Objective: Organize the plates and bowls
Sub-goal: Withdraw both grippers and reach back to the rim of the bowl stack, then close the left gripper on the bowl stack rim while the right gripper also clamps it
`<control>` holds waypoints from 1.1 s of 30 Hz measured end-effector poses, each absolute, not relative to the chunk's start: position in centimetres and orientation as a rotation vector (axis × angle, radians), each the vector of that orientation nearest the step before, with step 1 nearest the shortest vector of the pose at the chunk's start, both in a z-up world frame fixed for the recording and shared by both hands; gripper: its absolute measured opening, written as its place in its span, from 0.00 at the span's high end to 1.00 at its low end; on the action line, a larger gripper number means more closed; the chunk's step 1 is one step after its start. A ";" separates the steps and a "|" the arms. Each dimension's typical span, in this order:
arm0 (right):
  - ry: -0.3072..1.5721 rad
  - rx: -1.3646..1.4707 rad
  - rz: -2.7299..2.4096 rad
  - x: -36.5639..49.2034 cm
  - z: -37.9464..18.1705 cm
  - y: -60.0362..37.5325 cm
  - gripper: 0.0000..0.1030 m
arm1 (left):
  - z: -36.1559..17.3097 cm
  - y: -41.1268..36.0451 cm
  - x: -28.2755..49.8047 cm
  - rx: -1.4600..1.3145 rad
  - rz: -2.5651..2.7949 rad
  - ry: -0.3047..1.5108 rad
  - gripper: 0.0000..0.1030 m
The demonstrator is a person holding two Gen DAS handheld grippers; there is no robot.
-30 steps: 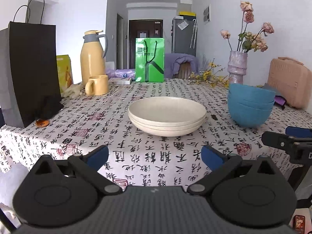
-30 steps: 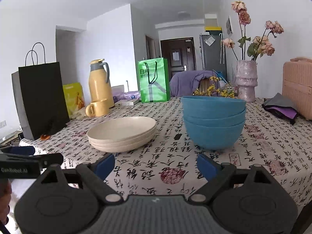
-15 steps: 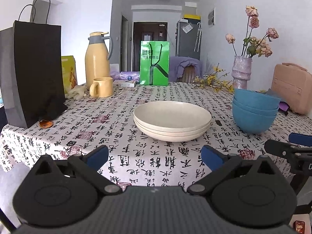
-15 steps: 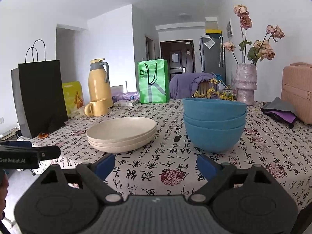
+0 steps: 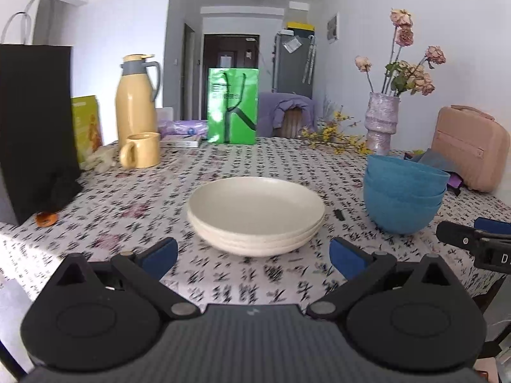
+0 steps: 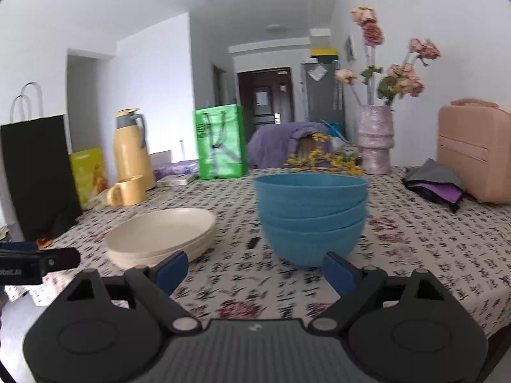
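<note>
A stack of cream plates (image 5: 255,214) sits mid-table, and also shows in the right wrist view (image 6: 159,236). A stack of blue bowls (image 5: 403,194) stands to its right, and fills the centre of the right wrist view (image 6: 311,217). My left gripper (image 5: 254,255) is open and empty, just short of the plates. My right gripper (image 6: 255,271) is open and empty, just short of the bowls. The right gripper's finger also shows at the left wrist view's right edge (image 5: 472,242).
On the printed tablecloth (image 5: 127,210) stand a black paper bag (image 5: 35,127), a yellow thermos (image 5: 135,108), a yellow mug (image 5: 140,150), a green bag (image 5: 232,105), a flower vase (image 5: 381,124) and a pink case (image 5: 469,146). A small dark object (image 5: 338,214) lies between plates and bowls.
Both grippers have moved forward toward the table: the plates loom larger for the left, the bowls larger and nearer for the right. Both stay open.
</note>
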State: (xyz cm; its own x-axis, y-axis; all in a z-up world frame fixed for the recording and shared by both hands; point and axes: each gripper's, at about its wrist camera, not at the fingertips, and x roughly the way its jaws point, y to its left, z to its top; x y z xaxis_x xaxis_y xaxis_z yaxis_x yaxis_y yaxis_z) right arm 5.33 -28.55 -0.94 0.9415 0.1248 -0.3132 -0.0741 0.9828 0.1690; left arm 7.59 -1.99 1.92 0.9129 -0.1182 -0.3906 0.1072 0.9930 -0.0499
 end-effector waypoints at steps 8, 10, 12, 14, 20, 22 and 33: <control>0.447 0.270 0.041 10.2 -0.3 -34.4 0.11 | 3.1 -5.6 14.8 -0.069 -0.253 0.503 0.00; 0.479 0.315 0.032 11.5 -0.3 -35.9 0.11 | 3.3 -6.7 16.8 -0.076 -0.281 0.526 0.00; 0.485 0.352 0.032 12.6 0.0 -37.3 0.11 | 3.6 -7.8 18.5 -0.088 -0.315 0.545 0.00; 0.486 0.371 0.032 13.7 0.4 -38.2 0.11 | 4.0 -8.9 20.4 -0.111 -0.355 0.565 0.00; 0.525 0.470 0.058 18.0 0.9 -40.7 0.11 | 4.5 -11.3 27.0 -0.268 -0.479 0.679 0.00; 0.562 0.523 0.076 19.8 0.5 -41.5 0.11 | 4.0 -12.1 29.3 -0.310 -0.512 0.745 0.01; 0.748 0.870 0.191 25.0 -4.3 -44.5 0.16 | -0.1 -13.8 35.2 -0.500 -0.649 1.020 0.15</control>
State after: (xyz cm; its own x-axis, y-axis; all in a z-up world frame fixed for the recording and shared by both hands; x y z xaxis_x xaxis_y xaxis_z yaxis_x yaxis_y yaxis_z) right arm 25.03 -44.54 -4.28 0.7343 0.4409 -0.5162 0.1398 0.6458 0.7506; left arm 35.22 -13.82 -0.09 0.3677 -0.6996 -0.6127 0.2586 0.7098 -0.6552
